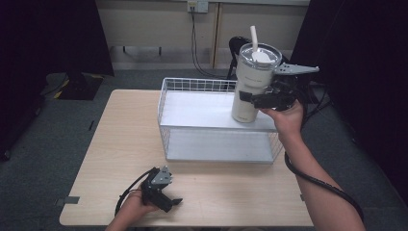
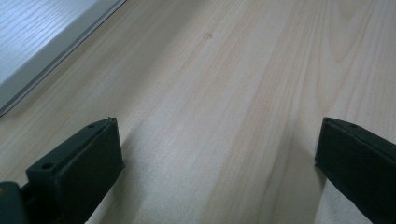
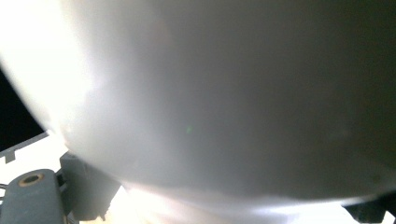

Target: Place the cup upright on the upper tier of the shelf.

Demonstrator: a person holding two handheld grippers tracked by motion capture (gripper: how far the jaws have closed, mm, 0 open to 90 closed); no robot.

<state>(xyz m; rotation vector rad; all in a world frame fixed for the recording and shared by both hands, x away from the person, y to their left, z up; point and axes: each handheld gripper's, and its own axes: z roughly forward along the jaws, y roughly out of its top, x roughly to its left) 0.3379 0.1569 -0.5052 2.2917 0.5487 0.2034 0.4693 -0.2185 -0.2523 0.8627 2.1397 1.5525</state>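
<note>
— What's the right gripper [image 1: 250, 98] doing from where you stand?

— Its jaws are clamped on the cream tumbler [image 1: 250, 91], about halfway up the body. In the right gripper view the tumbler's pale wall [image 3: 210, 102] bulges right against the camera, with one grey jaw base poking out at seven o'clock.

— And the arm behind it?

— The right forearm comes up from five o'clock in the high view, stretched well forward, with the hand [image 1: 287, 118] wrapped under the gripper body and the grey three-cornered plate [image 1: 296, 69] on top. A black cable [image 1: 317, 183] loops down along the arm.

— Where does the tumbler sit?

— Upright at the two o'clock corner of the white wire basket [image 1: 192, 85], over its pale upper shelf [image 1: 202, 109]. I can't tell whether its base touches. It has a clear lid and a white straw [image 1: 253, 38] sticking up.

— The left gripper [image 1: 174, 201]?

— Low at seven o'clock on the wooden table [image 1: 125, 134], held in the left hand [image 1: 132, 209], pointing to three o'clock. The left gripper view shows its jaws spread wide with nothing between them, just bare wood grain [image 2: 219, 116].

— Any writing on the tumbler?

— There's a faint mark near the rim, too small to read.
</note>
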